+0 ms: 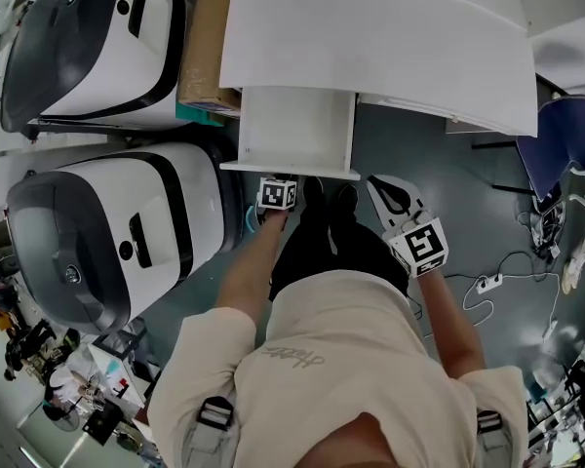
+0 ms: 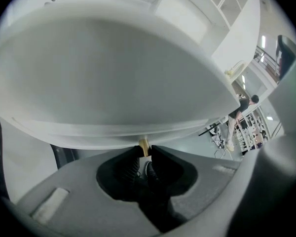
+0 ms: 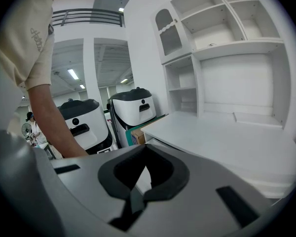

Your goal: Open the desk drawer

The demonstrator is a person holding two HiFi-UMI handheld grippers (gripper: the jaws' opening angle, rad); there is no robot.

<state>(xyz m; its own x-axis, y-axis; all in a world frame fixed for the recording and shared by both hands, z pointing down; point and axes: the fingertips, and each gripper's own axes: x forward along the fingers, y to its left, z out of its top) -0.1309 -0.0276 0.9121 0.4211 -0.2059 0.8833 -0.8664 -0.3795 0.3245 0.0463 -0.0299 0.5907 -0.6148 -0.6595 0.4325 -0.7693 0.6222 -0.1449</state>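
Observation:
A white desk (image 1: pixel 390 37) fills the top of the head view, and its drawer (image 1: pixel 297 130) stands pulled out toward me. My left gripper (image 1: pixel 276 203) is at the drawer's front edge. In the left gripper view the drawer front (image 2: pixel 113 78) looms overhead. A small brass knob (image 2: pixel 144 145) is pinched there, with my left gripper (image 2: pixel 144 151) shut on it. My right gripper (image 1: pixel 378 185) hangs to the right of the drawer, shut and holding nothing. It touches nothing and points at the desk top (image 3: pixel 227 142).
Two white-and-black machines (image 1: pixel 97 42) (image 1: pixel 107 232) stand left of the desk, with a cardboard box (image 1: pixel 207 42) between them and the desk. A power strip with cables (image 1: pixel 487 283) lies on the grey floor at right. White shelves (image 3: pixel 237 43) rise above the desk.

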